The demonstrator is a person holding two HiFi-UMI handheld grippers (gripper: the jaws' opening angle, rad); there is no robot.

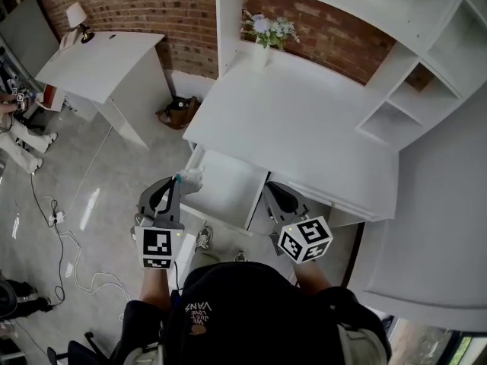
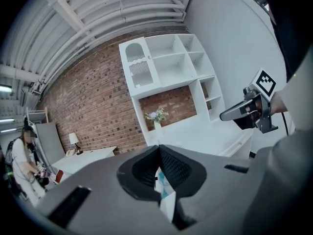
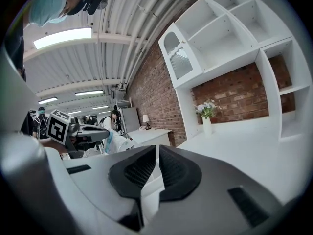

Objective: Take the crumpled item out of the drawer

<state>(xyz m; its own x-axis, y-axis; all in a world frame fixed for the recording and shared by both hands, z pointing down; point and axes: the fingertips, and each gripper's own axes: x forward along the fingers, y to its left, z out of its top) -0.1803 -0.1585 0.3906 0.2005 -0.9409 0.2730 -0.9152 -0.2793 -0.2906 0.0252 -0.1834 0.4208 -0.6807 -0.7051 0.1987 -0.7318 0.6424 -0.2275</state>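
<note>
The white desk's drawer [image 1: 228, 190] stands pulled out and looks bare inside. My left gripper [image 1: 176, 182] hovers over its near left corner, shut on the crumpled white and teal item [image 1: 192, 178]. In the left gripper view the item [image 2: 164, 192] is pinched between the closed jaws of that gripper [image 2: 159, 150]. My right gripper [image 1: 272, 191] sits at the drawer's right wall. In its own view the jaws of the right gripper [image 3: 157, 150] stand a thin slit apart, with only white showing in the slit. Whether they touch the drawer I cannot tell.
A vase of flowers [image 1: 265, 33] stands at the back of the desk top [image 1: 304, 120]. White shelves [image 1: 403, 105] rise on the right. A second white desk [image 1: 103, 63] with a lamp is at the far left. Cables [image 1: 68, 242] lie on the grey floor.
</note>
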